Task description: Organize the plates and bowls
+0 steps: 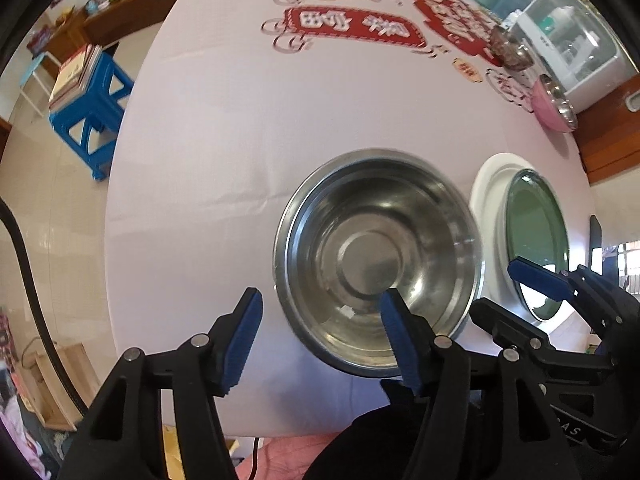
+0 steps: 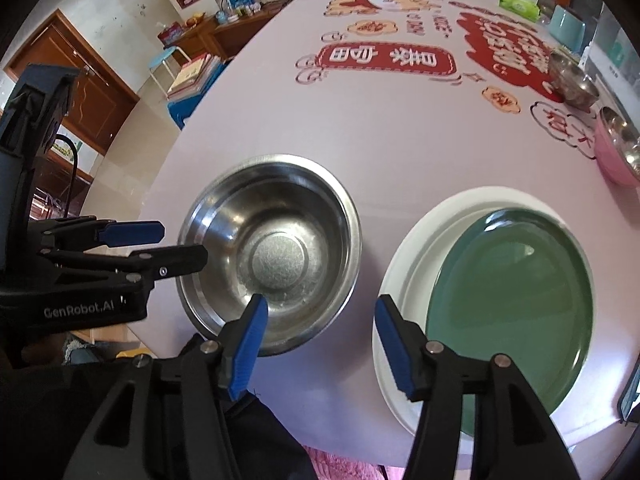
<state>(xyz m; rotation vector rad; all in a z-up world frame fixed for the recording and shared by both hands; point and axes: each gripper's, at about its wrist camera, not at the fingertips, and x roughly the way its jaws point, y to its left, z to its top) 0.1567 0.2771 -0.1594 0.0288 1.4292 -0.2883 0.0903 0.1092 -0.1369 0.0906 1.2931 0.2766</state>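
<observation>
1. Two grippers hang over the near edge of the counter, both pointing steeply down and both released, with nothing between their blue pads.
2. In its own view, the left gripper has one pad outside the near rim of the steel bowl and the other over the bowl's inside; neither pad presses on the rim.
3. In its own view, the right gripper straddles the bare strip of cloth between the steel bowl and the white plate. Its left pad overlaps the bowl's near rim in the picture, its right pad the plate's near edge; whether either touches cannot be told.
4. Near the counter's front edge, the steel bowl stands upright and empty, just beside the white plate but apart from it.
5. On the white plate lies a green plate, shifted toward the white plate's right side.
6. Farther back along the right edge sits a pink bowl with a steel bowl nested in it, and beyond that another small steel bowl.
7. Red and orange printed characters cover the far half of the pale tablecloth.
8. Beyond the counter's left side stands a blue stool stacked with books.
</observation>
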